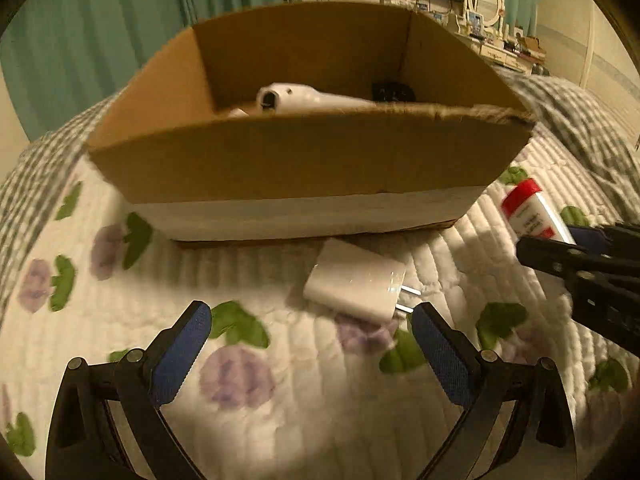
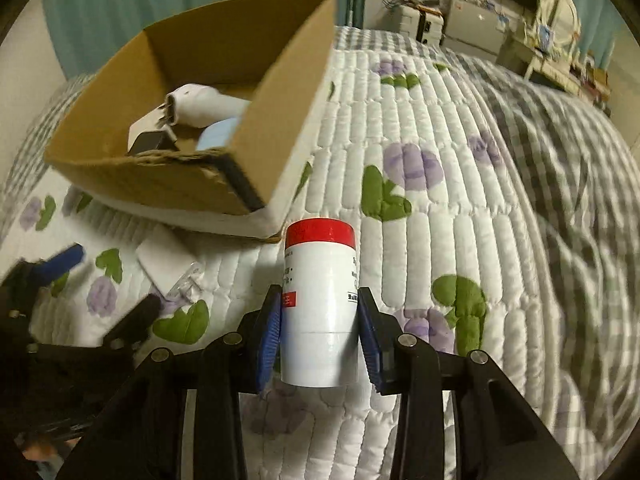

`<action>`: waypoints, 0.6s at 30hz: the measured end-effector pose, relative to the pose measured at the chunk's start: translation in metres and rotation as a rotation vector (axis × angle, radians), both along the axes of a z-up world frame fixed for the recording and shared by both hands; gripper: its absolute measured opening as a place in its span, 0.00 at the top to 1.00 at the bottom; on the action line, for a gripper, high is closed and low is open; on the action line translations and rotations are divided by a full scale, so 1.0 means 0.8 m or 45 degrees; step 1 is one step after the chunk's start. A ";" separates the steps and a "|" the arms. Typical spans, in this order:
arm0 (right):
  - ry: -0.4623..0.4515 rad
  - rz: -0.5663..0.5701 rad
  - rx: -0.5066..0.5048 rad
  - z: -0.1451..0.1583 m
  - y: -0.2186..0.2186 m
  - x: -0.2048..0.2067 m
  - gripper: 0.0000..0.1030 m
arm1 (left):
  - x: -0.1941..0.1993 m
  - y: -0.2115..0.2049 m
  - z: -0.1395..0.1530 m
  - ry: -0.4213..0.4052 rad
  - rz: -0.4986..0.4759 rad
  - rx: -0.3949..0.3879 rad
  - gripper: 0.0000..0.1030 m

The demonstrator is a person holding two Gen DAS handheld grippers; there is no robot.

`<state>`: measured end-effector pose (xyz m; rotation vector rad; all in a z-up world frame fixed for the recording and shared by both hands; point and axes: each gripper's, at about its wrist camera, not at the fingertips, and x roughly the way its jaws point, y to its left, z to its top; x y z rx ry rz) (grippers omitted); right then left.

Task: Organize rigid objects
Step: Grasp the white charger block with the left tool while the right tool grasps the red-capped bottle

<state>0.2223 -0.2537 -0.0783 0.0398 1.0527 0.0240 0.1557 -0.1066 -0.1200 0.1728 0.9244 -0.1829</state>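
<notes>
Right gripper (image 2: 319, 326) clamped on the red-capped bottle (image 2: 319, 300), held just off the box's (image 2: 168, 184) near corner, over the quilt (image 2: 440, 240). Left gripper (image 1: 310, 346) spread wide, empty, charger (image 1: 356, 284) just ahead, against the box's near edge.

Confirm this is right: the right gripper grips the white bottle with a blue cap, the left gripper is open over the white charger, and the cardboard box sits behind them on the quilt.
One detail is wrong: the cap is red, not blue, as the right wrist view shows. The right gripper grips the white bottle, the left gripper is open over the white charger, and the cardboard box sits behind them on the quilt.
</notes>
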 end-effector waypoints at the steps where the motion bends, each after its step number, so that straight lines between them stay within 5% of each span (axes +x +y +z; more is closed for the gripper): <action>1: 0.003 -0.004 0.006 -0.005 -0.001 -0.003 0.65 | 0.004 -0.003 -0.004 0.010 -0.003 0.005 0.02; 8: 0.024 -0.016 0.069 -0.012 -0.011 0.002 0.65 | 0.030 -0.010 -0.018 0.048 -0.010 -0.001 0.05; 14: 0.007 0.007 0.061 -0.006 -0.005 -0.002 0.65 | 0.021 -0.018 -0.014 0.071 -0.137 -0.077 0.44; 18: -0.014 0.008 0.045 -0.002 0.000 -0.012 0.65 | 0.008 -0.018 -0.008 0.066 -0.125 -0.030 0.44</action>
